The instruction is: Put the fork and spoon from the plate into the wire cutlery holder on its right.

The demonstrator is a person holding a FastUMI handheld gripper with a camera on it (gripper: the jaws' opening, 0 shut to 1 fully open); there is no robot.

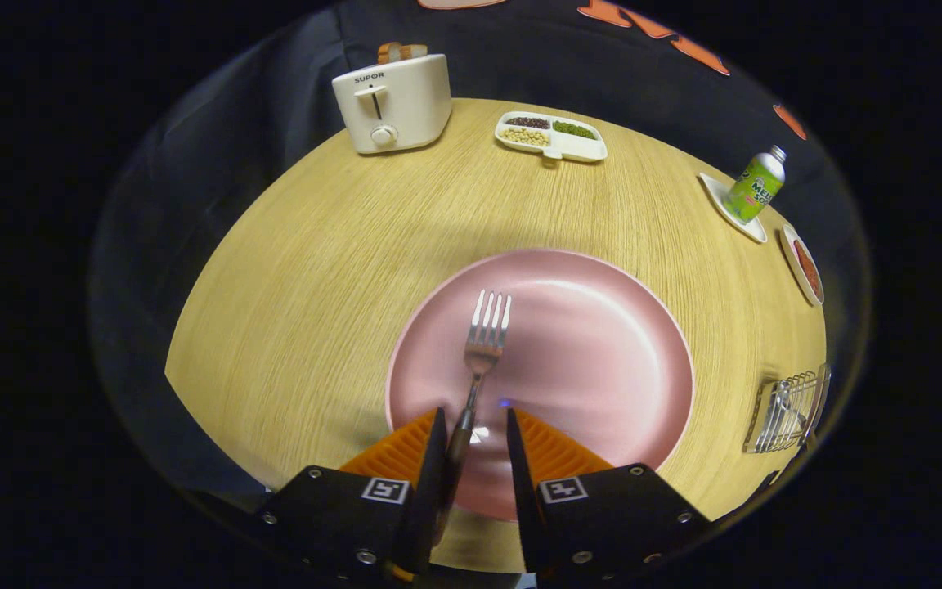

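Fork (483, 348), silver, lies on a pink plate (618, 327) with its tines pointing away and its handle running back between the two fingers of the gripper (471, 429). The fingers stand apart, with a gap on the right side of the handle; the handle sits close against the left finger, and whether it touches cannot be told. So the claw is open around the handle, not yet clamped. The wire cutlery holder (790, 405) stands on the wooden table (316, 286) to the right of the plate, well apart from the fork, and something metallic seems to sit in it already, perhaps the spoon, though it is too small to be sure. To do this step well, the gripper likely needs to shift a little left so the handle lies centred, then close squarely on it before lifting. A thin, smooth handle may pivot or slip, so a firm grip low on the handle would help. A toaster (393, 102), a divided dish (553, 135) and a green bottle (753, 188) stand further off.
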